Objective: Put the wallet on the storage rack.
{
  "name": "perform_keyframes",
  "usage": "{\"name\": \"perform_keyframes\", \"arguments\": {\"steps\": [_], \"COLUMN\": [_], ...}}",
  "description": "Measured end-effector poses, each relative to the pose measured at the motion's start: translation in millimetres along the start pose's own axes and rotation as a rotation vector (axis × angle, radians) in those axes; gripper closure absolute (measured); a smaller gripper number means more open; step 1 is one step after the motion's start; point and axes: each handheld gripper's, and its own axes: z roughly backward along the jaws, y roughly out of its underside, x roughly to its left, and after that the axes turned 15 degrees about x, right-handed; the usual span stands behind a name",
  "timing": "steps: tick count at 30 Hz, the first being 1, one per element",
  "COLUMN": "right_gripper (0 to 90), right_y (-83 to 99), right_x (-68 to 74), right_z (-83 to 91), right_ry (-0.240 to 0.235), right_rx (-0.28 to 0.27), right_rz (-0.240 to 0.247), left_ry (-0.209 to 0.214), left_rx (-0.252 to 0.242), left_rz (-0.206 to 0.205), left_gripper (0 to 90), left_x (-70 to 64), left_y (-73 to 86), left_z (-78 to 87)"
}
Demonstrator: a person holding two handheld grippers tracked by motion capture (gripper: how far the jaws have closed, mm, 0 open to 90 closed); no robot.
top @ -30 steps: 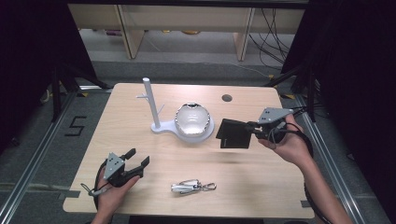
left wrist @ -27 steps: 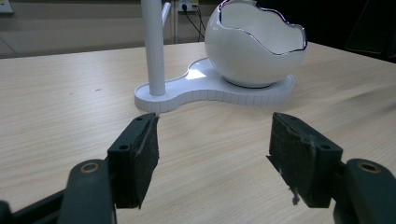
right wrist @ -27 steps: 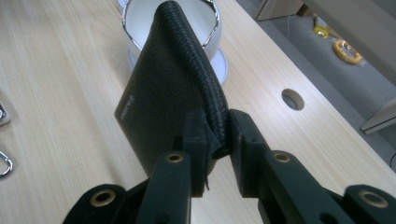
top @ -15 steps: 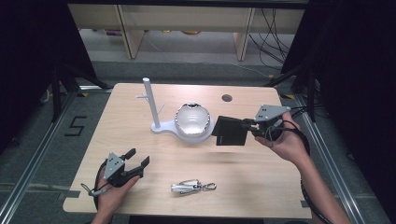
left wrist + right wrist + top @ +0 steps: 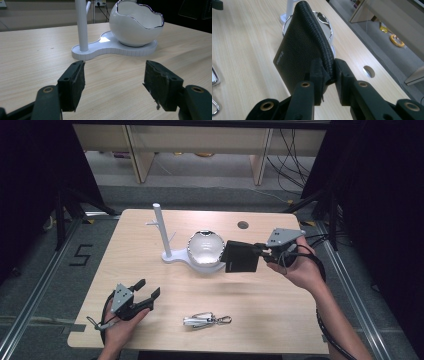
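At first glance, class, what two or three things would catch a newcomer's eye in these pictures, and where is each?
The black grained-leather wallet stands out, pinched by the right gripper and held above the light wooden table, just right of the glossy white egg-shaped bowl on its white stand with a post. Near the front edge lies a silver key ring with clips, and the left gripper rests open at front left.
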Motion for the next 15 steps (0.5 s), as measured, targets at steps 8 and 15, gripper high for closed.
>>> {"name": "perform_keyframes", "arguments": {"steps": [8, 15], "right_gripper": [78.6, 78.6], "right_y": [-10.7, -19.6], "right_x": [0.4, 0.5], "right_z": [-1.9, -3.6], "right_ry": [-0.004, -0.006], "right_rx": [-0.013, -0.025], "right_rz": [0.011, 0.004], "left_ry": [-0.002, 0.000], "left_rx": [0.002, 0.000], "left_rz": [-0.002, -0.002], "left_gripper": [32.7, 32.8], "left_x": [-0.2, -0.4], "left_y": [-0.1, 0.0], "left_z": [-0.1, 0.0]}}
